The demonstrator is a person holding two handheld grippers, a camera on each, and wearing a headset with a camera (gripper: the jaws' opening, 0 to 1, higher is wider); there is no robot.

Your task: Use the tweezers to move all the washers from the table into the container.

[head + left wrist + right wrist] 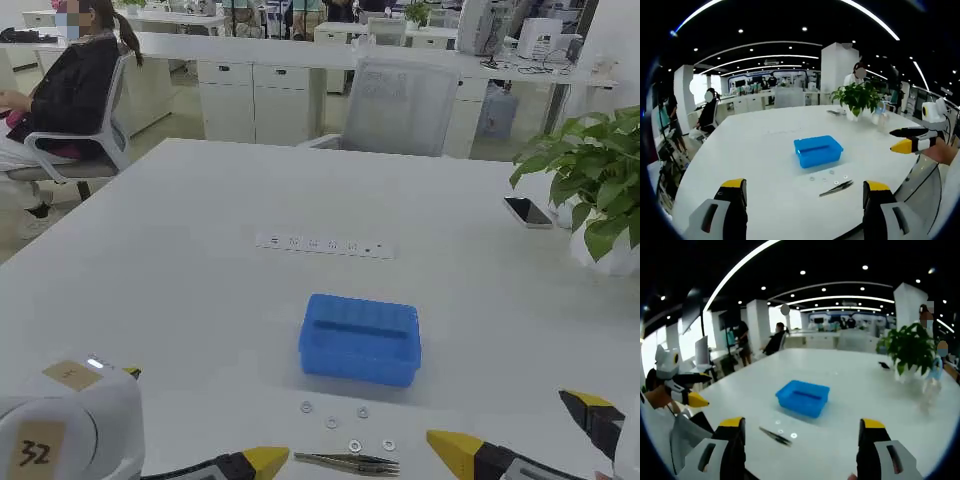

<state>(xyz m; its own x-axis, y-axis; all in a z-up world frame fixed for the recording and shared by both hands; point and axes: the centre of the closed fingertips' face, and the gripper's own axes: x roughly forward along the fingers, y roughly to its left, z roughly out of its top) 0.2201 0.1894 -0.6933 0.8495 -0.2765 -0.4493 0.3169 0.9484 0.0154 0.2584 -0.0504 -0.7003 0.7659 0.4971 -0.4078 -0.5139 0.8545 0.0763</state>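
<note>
The left gripper (804, 187) hangs low over the near left edge of the table (200, 280). Its jaws are wide apart and hold nothing, which suits a start: nothing has been picked up yet, and open jaws are ready to close on a tool.

Just to its right, the tweezers (347, 462) lie flat on the table close to the near edge, between the two grippers. They point roughly sideways, so either gripper could reach them. No gripper touches them.

Just beyond the tweezers, the washers (354, 445) lie loose on the table in a small scatter of five, each apart from the others. All of them are outside the container (360, 338), so the moving has not begun. The container, a blue open-topped box, sits just behind the washers. That makes the carry from table to box short, and its open top lets a washer simply be dropped in. I cannot tell whether anything lies inside it.

Farther back, a power strip (325, 245) lies on the table, well clear of the work.

At the right, the right gripper (801, 423) hovers near the table edge with its jaws also wide apart and empty. Judging from this, the next step is to take up the tweezers, and thin flat washers will likely need a careful pinch.
</note>
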